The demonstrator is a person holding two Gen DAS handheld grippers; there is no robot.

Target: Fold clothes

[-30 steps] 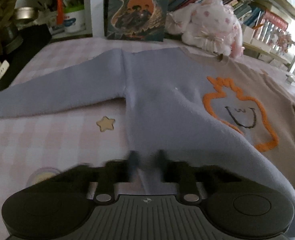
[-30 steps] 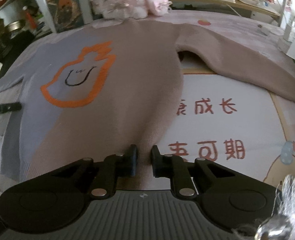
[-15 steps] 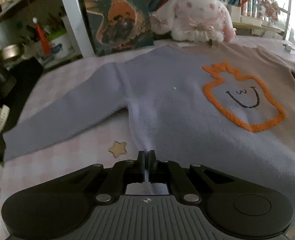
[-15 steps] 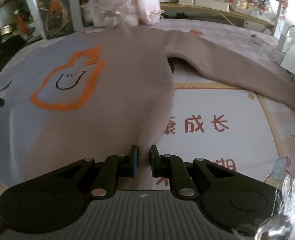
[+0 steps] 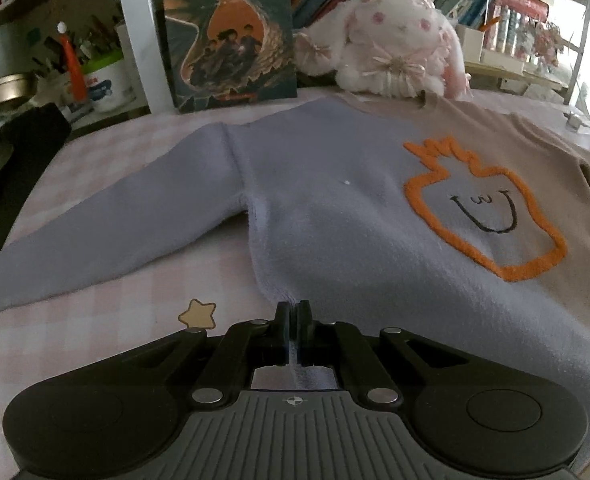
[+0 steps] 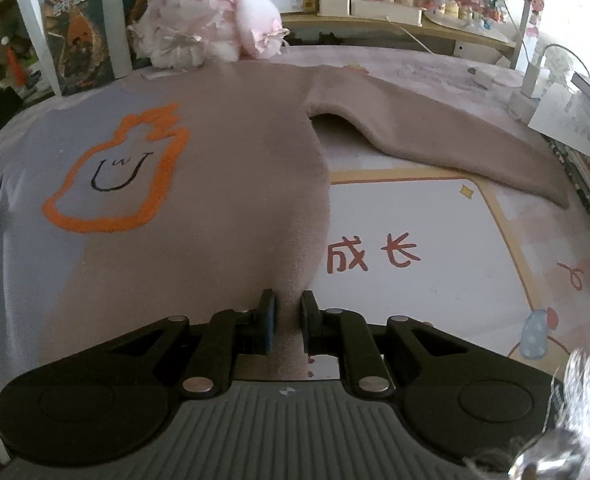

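Observation:
A two-tone sweater (image 5: pixel 335 232), lilac on one half and tan on the other, with an orange outlined smiley figure (image 5: pixel 483 208), lies spread on the table with both sleeves out. My left gripper (image 5: pixel 293 312) is shut on the lilac hem corner and holds it lifted. In the right wrist view the sweater (image 6: pixel 223 200) rises toward my right gripper (image 6: pixel 287 304), which is shut on the tan hem corner. The tan sleeve (image 6: pixel 435 140) stretches to the right.
A pink plush rabbit (image 5: pixel 395 56) and an upright book (image 5: pixel 231 32) stand behind the collar. Cans and jars (image 5: pixel 95 76) stand at the back left. A patterned mat (image 6: pixel 435 248) covers the table. A charger and papers (image 6: pixel 555 100) lie at the right edge.
The left gripper closed on the lilac hem. Both grippers have lifted their hem corners and moved forward toward the collar, so the sweater's lower part has risen off the table.

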